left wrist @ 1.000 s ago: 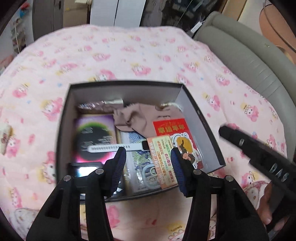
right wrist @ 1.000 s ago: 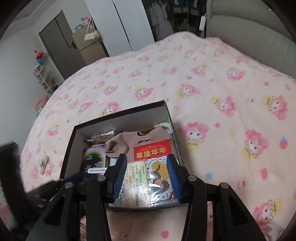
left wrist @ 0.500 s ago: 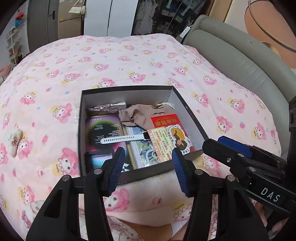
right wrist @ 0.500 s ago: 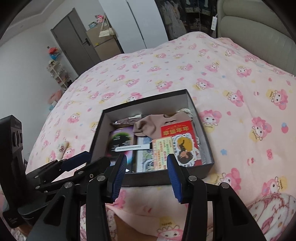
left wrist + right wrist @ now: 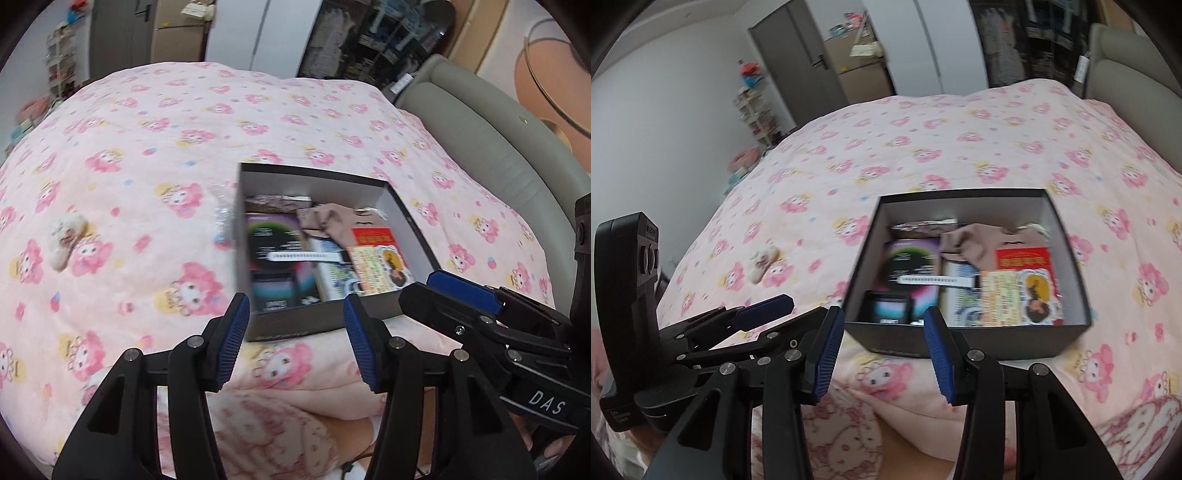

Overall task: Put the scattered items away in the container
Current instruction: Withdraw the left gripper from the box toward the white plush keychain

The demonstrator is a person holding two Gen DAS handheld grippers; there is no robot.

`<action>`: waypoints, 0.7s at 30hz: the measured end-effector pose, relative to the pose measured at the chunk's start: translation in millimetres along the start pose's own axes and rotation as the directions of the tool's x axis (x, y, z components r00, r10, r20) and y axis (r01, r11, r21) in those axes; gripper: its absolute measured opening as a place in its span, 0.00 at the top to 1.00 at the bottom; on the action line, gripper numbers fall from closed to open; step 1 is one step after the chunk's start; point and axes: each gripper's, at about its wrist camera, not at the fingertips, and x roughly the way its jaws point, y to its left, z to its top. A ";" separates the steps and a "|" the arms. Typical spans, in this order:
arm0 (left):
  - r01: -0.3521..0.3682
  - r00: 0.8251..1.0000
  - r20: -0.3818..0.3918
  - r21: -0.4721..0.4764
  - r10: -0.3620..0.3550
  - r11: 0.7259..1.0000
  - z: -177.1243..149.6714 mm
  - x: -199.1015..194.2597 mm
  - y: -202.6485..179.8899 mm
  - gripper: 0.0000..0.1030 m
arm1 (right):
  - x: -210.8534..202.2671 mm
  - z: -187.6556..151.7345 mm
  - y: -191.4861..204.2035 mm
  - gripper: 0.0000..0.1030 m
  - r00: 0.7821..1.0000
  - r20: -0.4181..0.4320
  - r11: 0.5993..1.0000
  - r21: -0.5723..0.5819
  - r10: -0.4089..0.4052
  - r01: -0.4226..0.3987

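A dark open box [image 5: 967,343] is sitting on a bed covered by a pink cartoon-print blanket [image 5: 923,147]. The left gripper [image 5: 293,338] and right gripper [image 5: 882,349] are both hovering short of the box's near wall, jaws spread and holding nothing. Inside are lying a beige cloth [image 5: 975,242], a red card [image 5: 1023,258], a purple packet [image 5: 912,258] and a white watch strap [image 5: 938,280]. A small plush toy [image 5: 64,240] is resting on the blanket, well left of the box. Only the left view is showing the grey headboard [image 5: 498,147]; only the right view, a grey door [image 5: 798,70]. Motion blur is smearing the box's printed labels.
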 end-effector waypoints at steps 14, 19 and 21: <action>-0.089 0.996 0.003 -0.162 0.091 0.983 -6.7 -11.6 111.1 0.48 | 65.3 14.6 94.2 0.60 0.995 -0.100 0.987 -0.158 0.028 -0.044; -0.136 0.990 0.010 -0.229 0.142 0.964 -6.2 -12.4 157.0 0.48 | 101.1 23.4 121.4 0.60 0.984 -0.160 0.978 -0.178 0.079 -0.108; -0.150 0.987 0.010 -0.270 0.158 0.951 -6.7 -10.5 177.4 0.48 | 119.1 27.4 133.3 0.60 0.975 -0.197 0.974 -0.179 0.105 -0.141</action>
